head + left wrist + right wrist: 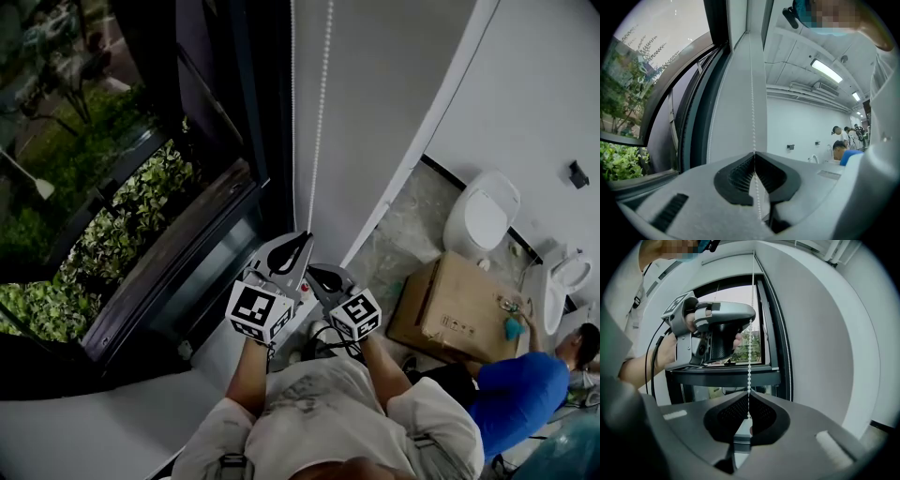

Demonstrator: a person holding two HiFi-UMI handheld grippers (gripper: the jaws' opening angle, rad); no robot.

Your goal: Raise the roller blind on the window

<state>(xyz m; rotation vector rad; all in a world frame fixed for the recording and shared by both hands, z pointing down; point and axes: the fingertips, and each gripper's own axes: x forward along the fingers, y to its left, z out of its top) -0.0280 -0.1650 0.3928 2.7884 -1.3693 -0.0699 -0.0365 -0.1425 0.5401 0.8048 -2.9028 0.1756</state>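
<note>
A white bead chain (320, 112) hangs down the grey wall beside the dark-framed window (202, 202). Both grippers sit on it just above the sill. My left gripper (302, 238) is the upper one, shut on the chain; in the left gripper view the beads run straight into its closed jaws (753, 154). My right gripper (315, 272) is close below and also shut on the chain (749, 362), which enters its jaws (749, 397). The right gripper view shows the left gripper (751, 319) pinching the same strand higher up. A second strand (788, 352) hangs free to the right. No blind fabric shows.
Green plants (122, 225) lie outside the glass. A white sill (94, 422) runs below the window. To the right stand a cardboard box (459, 309) and a white toilet (483, 211); a person in a blue shirt (530, 394) crouches there.
</note>
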